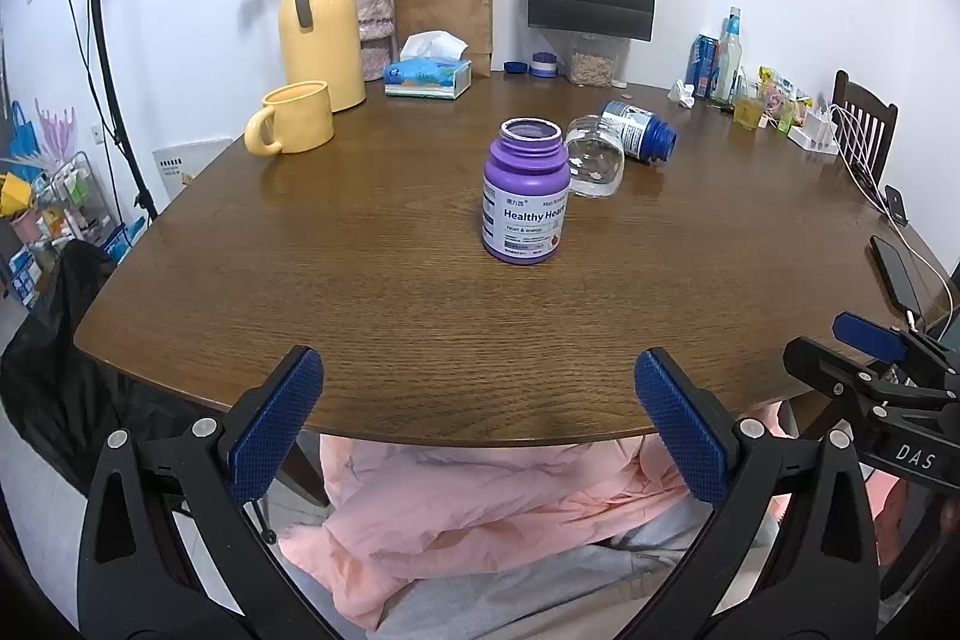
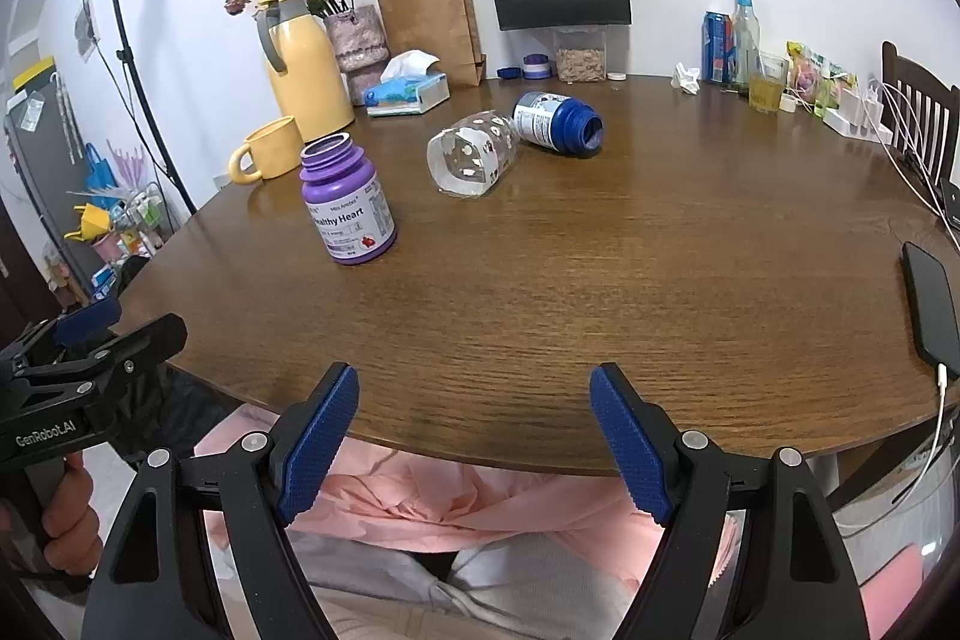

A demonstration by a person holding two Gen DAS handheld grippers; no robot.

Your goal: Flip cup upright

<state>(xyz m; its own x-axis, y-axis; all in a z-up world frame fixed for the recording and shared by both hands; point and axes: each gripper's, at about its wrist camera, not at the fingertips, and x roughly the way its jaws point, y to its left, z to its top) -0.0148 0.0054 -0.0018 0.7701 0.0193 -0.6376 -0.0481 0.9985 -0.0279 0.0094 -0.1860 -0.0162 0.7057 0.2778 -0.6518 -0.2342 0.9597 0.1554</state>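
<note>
Left wrist view: the left gripper hangs at the near edge of the brown wooden table, its jaws spread wide with nothing between them. At twelve o'clock from it stands a purple bottle, upright and uncapped. Just behind that bottle, toward one o'clock, lies the clear glass cup on its side, partly hidden by the bottle. Touching or just beside the cup, farther toward one o'clock, a blue bottle also lies on its side. A yellow mug stands upright at about ten o'clock, with a yellow thermos jug close behind it.

From the right wrist camera, the right gripper also sits at the near table edge, jaws wide apart and holding nothing. The cup lies at twelve o'clock, well away from the gripper, its open mouth turned toward the camera and its white-dotted wall resting on the wood. The blue bottle lies just beyond it at one o'clock; the purple bottle stands at eleven o'clock. A dark phone lies at three o'clock by the table's edge.
</note>
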